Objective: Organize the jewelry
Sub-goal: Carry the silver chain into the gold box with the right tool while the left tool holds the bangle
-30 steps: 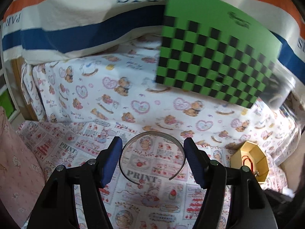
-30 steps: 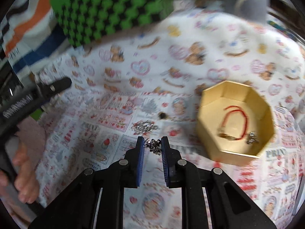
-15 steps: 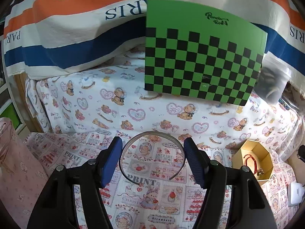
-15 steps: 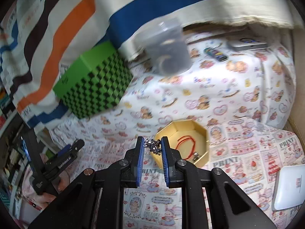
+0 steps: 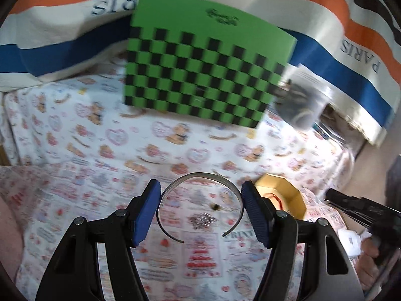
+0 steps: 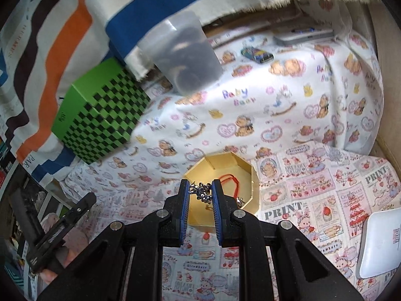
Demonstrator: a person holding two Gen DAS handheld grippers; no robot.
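Observation:
My left gripper [image 5: 200, 200] is shut on a silver open bangle [image 5: 198, 174], one pad against each side, held above the printed cloth. Under it on the cloth lie a small silver chain heap [image 5: 203, 219] and a dark bead [image 5: 215, 207]. A gold octagonal box [image 5: 280, 195] sits just right of the left gripper's right finger. In the right wrist view, my right gripper [image 6: 200, 185] is shut on a bunched silver chain [image 6: 203, 194] right over the gold box [image 6: 225, 163]. A red cord bracelet [image 6: 229, 176] lies in the box.
A green checkered box [image 6: 100, 115] and a translucent plastic container [image 6: 185, 55] stand at the back under a striped cloth. A white flat device [image 6: 378, 245] lies on the right. A hand holds the left gripper's handle [image 6: 62, 225] at lower left.
The right gripper carried the silver chain from above the open cloth to over the gold box, and it rolled on the way. The left gripper swung right with the bangle still held.

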